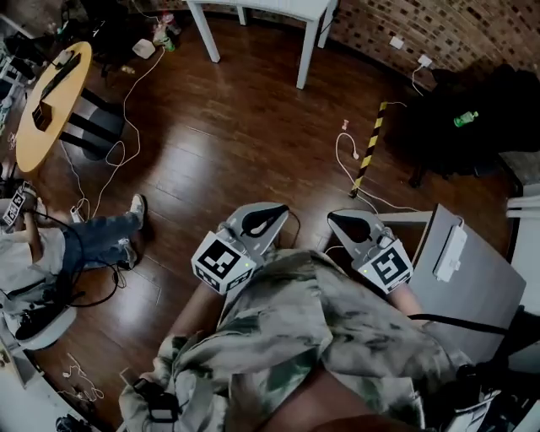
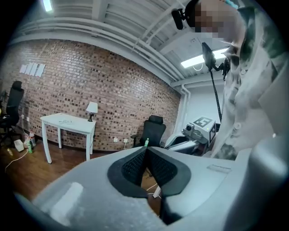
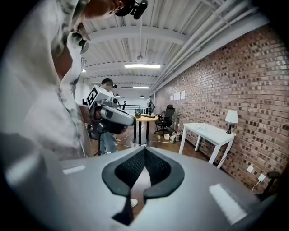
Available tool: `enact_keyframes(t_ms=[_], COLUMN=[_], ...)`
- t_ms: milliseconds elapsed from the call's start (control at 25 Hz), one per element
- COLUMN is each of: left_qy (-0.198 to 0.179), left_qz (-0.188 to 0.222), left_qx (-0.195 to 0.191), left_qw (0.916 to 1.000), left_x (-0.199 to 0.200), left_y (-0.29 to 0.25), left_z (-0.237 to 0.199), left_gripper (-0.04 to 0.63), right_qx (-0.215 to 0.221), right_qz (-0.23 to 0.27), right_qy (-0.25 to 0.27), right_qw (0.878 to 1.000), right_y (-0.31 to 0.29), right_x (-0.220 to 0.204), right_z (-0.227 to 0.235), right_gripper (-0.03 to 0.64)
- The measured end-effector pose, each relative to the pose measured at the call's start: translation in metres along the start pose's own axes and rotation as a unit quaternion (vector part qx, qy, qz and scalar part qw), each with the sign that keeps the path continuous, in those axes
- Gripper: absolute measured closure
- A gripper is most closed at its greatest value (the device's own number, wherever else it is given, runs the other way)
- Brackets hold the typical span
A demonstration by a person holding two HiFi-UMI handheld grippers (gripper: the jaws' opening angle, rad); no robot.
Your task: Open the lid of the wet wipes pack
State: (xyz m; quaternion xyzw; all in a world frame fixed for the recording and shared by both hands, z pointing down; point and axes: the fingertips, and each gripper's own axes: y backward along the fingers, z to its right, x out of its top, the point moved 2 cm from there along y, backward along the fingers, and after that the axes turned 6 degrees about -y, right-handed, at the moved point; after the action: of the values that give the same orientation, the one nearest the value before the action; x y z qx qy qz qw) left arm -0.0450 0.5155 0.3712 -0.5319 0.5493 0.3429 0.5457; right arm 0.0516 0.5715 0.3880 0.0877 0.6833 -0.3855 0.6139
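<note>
A white oblong pack (image 1: 450, 251), possibly the wet wipes pack, lies on a grey table (image 1: 481, 291) at the right. No lid detail shows at this size. Both grippers are held close against the person's body, above the wooden floor and left of that table. My left gripper (image 1: 281, 208) points up-right with its jaws closed tip to tip, and its own view shows the tips (image 2: 145, 150) meeting on nothing. My right gripper (image 1: 332, 217) points up-left, about a hand's width from the left one, its tips (image 3: 144, 150) also together and empty. Neither gripper touches the pack.
Cables (image 1: 348, 164) and a black-and-yellow strip (image 1: 369, 148) lie on the dark wooden floor (image 1: 219, 126). A white table (image 1: 278, 17) stands at the top, a round yellow table (image 1: 51, 97) at the left. A seated person (image 1: 76, 245) is at the left, and a black chair (image 1: 472, 118) at the right.
</note>
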Motion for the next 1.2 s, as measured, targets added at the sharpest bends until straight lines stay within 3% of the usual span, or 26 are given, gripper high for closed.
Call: enact_keyframes(t_ms=[200, 400, 680, 800, 960, 1200], left_qy=[-0.037, -0.049, 0.002, -0.001, 0.004, 0.018], left_qz=[-0.023, -0.023, 0.019, 0.031, 0.017, -0.008], left_qx=[-0.021, -0.004, 0.024, 0.034, 0.053, 0.097], left_qw=[0.9988, 0.9985, 0.9995, 0.9990, 0.9984, 0.9951], left_x=[0.008, 0.018, 0.035, 0.039, 0.035, 0.045], left_y=[0.020, 0.044, 0.042, 0.034, 0.032, 0.015], left_z=[-0.073, -0.150, -0.193, -0.209, -0.242, -0.312], left_gripper=[0.594, 0.594, 0.594, 0.594, 0.594, 0.594], right_qx=[-0.006, 0.007, 0.027, 0.049, 0.077, 0.087], right_qz=[0.011, 0.001, -0.014, -0.018, -0.002, 0.016], right_qy=[0.008, 0.031, 0.041, 0.058, 0.072, 0.046], right_qw=[1.000, 1.000, 0.999, 0.997, 0.994, 0.995], right_y=[-0.075, -0.137, -0.181, -0.202, -0.231, -0.273], right_x=[0.054, 0.091, 0.112, 0.122, 0.132, 0.145], right_z=[0.023, 0.035, 0.058, 0.069, 0.088, 0.164], right_gripper=[0.609, 0.609, 0.609, 0.609, 0.609, 0.609])
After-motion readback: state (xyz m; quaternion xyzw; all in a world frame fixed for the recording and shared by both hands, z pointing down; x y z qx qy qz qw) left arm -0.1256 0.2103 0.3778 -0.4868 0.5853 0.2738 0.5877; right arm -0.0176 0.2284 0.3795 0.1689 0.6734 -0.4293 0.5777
